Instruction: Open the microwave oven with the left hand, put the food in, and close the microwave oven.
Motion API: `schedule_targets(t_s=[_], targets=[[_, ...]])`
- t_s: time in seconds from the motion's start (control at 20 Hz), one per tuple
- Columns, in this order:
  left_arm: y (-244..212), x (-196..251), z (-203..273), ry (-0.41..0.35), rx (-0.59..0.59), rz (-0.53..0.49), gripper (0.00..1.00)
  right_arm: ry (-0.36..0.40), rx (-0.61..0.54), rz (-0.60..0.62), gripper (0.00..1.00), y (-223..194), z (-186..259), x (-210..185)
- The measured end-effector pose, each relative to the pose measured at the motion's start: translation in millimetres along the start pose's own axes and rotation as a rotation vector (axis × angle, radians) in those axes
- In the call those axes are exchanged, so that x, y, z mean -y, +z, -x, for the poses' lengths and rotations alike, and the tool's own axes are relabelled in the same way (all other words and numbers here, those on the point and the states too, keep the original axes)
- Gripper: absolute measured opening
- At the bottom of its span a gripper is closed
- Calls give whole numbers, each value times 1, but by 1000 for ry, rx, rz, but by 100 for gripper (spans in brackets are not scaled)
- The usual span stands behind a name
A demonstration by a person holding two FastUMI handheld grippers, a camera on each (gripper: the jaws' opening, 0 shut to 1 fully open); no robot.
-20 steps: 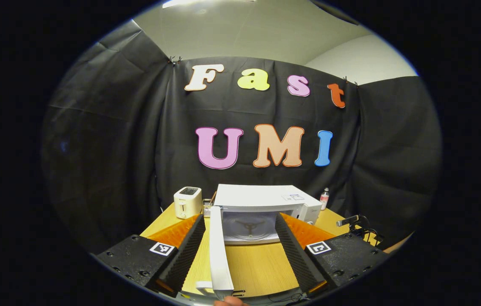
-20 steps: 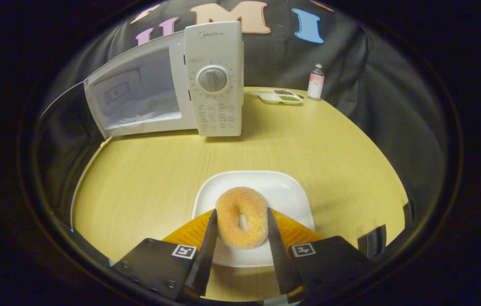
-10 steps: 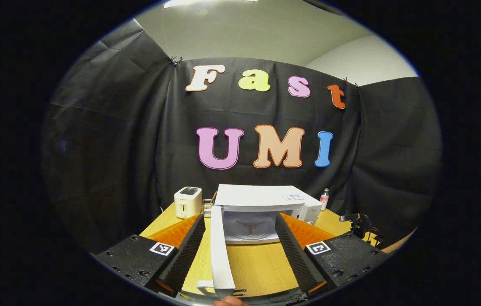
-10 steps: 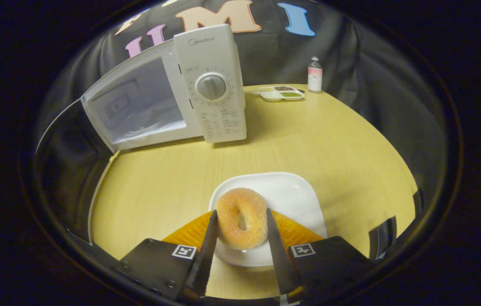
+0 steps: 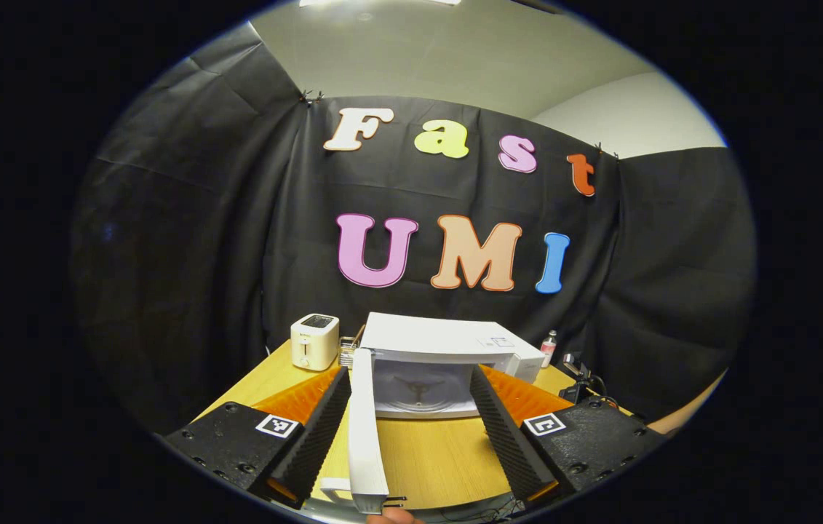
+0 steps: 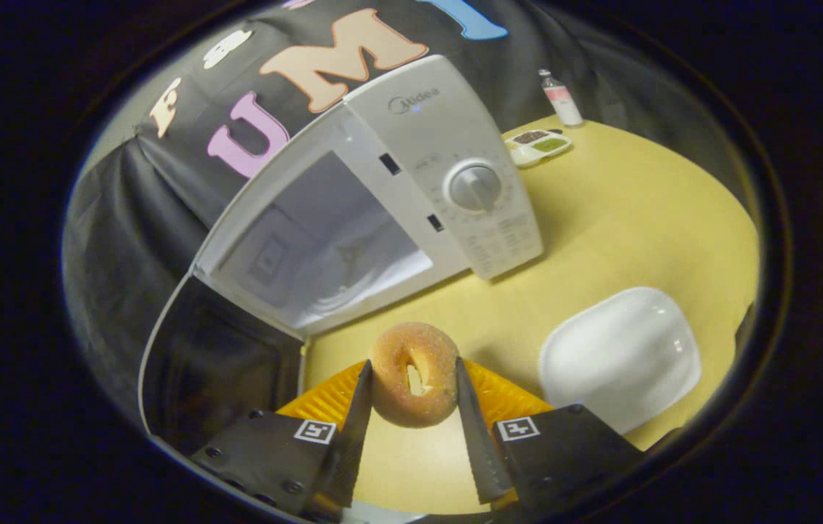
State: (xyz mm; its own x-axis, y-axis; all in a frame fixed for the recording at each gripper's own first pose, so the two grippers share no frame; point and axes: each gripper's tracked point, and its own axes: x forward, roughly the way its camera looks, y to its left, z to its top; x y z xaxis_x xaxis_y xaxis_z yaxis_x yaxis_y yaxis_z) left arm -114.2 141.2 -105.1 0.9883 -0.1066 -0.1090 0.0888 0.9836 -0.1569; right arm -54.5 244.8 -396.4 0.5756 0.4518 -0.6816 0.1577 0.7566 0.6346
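Observation:
The white microwave (image 5: 440, 349) stands on the wooden table with its door (image 5: 364, 429) swung wide, seen edge-on. My left gripper (image 5: 411, 429) is open; the door's edge stands between its fingers, close to the left one, and the right finger is apart from it. In the right gripper view a sugared donut (image 6: 413, 373) hangs above the table, with my right gripper (image 6: 411, 378) shut on its sides. The microwave (image 6: 447, 167) is just ahead of it, its lit cavity (image 6: 324, 247) open and the dark glass door (image 6: 215, 356) at the left.
A bare white plate (image 6: 618, 356) lies on the table (image 6: 637, 218) at the right. A small divided dish (image 6: 538, 144) and a bottle (image 6: 560, 98) sit at the far edge. A toaster (image 5: 315, 340) stands left of the microwave.
The right gripper has lifted the donut off the plate and swung left and closer to the microwave's open front. The left gripper has stayed by the door, shifting slightly.

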Motion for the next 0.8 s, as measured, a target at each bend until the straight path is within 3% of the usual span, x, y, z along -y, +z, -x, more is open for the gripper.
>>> schedule_targets(t_s=[0.2,0.25,0.35,0.6,0.65,0.7,0.8], targets=[[-6,-17,8,47,-16,-5,96,61,37,-144,59,15,-40,-47],[-7,-21,10,57,-18,-5,96,62,52,-189,65,20,-50,-56],[-10,-28,14,79,-30,-3,96,63,93,-278,65,32,-67,-72],[-12,-42,15,121,-46,-15,96,92,151,-375,65,46,-102,-102],[-13,-45,15,129,-51,-32,96,94,163,-389,58,49,-108,-106],[-13,-46,15,133,-54,-50,96,94,174,-400,64,52,-115,-109],[-10,-49,14,136,-55,-69,96,96,208,-419,64,62,-135,-113]])
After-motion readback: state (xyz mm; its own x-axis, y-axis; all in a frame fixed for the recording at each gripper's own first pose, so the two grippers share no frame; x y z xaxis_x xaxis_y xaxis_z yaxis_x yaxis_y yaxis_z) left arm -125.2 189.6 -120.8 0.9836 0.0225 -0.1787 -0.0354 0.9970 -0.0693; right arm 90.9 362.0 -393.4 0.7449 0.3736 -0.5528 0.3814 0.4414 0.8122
